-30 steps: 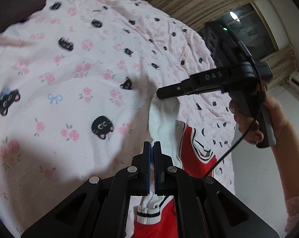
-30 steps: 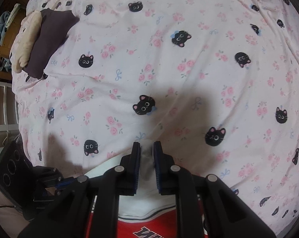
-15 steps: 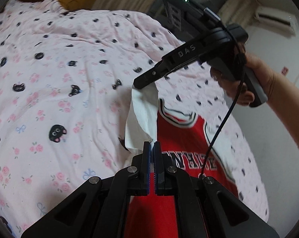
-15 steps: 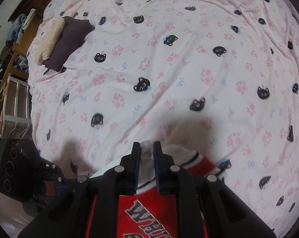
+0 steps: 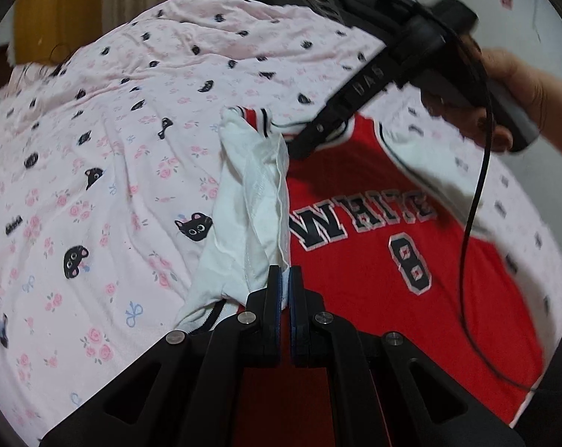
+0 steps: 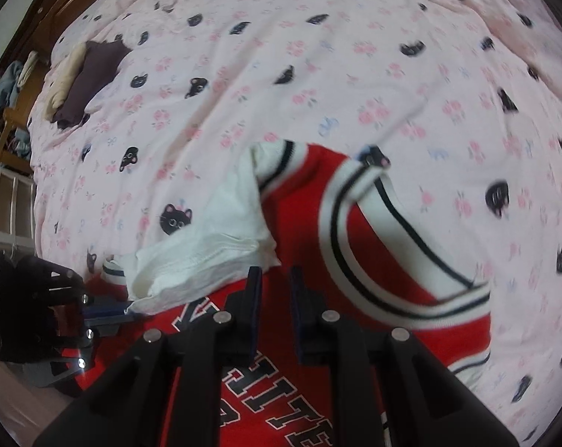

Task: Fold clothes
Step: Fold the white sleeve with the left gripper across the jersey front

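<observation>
Now, line by line:

Jersey: the red jersey lies face up on the bed, lettering and number showing — collar at the far end in the left wrist view, hem towards that camera.

White sleeve: the white sleeve is turned in along one side edge of the jersey, so its long axis runs collar to hem, parallel to the body.

Left tongs: the left tongs are pressed together on the near end of that white cloth, low on the same edge.

Right tongs: the right tongs are opening; nothing sits between their fingers, and they hang over the red chest just beside the far end of the sleeve, below the collar.

Nearer hand: the left is the one with a hold on the folded edge; the right is free above the chest, with the other striped armhole off to its far side.

Judgement: the next fold probably turns on that opposite side — it lies across the jersey from the left tongs.
</observation>
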`<state>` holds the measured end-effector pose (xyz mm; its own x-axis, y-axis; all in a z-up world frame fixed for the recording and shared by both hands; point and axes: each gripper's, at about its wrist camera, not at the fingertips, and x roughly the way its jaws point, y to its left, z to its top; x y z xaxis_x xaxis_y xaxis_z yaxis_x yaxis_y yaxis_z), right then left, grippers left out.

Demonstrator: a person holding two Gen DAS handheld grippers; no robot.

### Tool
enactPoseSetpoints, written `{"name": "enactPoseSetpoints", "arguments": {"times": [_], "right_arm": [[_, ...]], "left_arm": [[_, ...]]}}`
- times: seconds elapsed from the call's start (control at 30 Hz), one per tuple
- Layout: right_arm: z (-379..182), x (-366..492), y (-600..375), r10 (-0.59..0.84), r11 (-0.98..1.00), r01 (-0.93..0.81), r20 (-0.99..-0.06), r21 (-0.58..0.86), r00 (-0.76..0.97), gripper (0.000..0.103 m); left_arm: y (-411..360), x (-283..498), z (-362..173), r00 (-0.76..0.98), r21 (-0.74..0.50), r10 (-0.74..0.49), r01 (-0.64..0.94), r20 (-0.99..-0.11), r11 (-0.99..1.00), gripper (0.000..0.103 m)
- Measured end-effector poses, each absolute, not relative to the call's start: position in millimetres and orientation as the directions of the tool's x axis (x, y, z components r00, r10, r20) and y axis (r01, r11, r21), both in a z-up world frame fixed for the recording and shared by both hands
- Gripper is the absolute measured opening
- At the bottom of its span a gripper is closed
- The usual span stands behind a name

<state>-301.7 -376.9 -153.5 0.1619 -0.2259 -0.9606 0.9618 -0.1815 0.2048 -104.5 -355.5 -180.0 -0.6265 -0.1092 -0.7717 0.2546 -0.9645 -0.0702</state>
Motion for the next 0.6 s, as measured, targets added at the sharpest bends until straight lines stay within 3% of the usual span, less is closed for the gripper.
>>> {"name": "enactPoseSetpoints", "arguments": {"times": [0.1,0.33,0.6], "right_arm": [[-151.3,-313.4,-368.8,-0.274,-0.25,0.942,-0.95,0.222,0.151,0.049],[-125.1,-314.7,-371.6,-0.381,-0.275,0.927,-0.914,0.257,0.14,0.049],[-123.1,-286.0,-396.8,-0.391,-0.237,0.942,-0.911,0.237,0.131,0.049]], "left_arm": [[-337.3,-105.0,-178.8,-0.625,0.062,-0.182,0.209,-0.759,-0.976,0.002],[-305.0,-99.7,-179.5,-0.64,0.223,-0.229,0.091,-0.734,-0.971,0.003],[-295.9,-94.4,-173.0,-0.659,0.238,-0.227,0.074,-0.717,-0.969,0.003]]}}
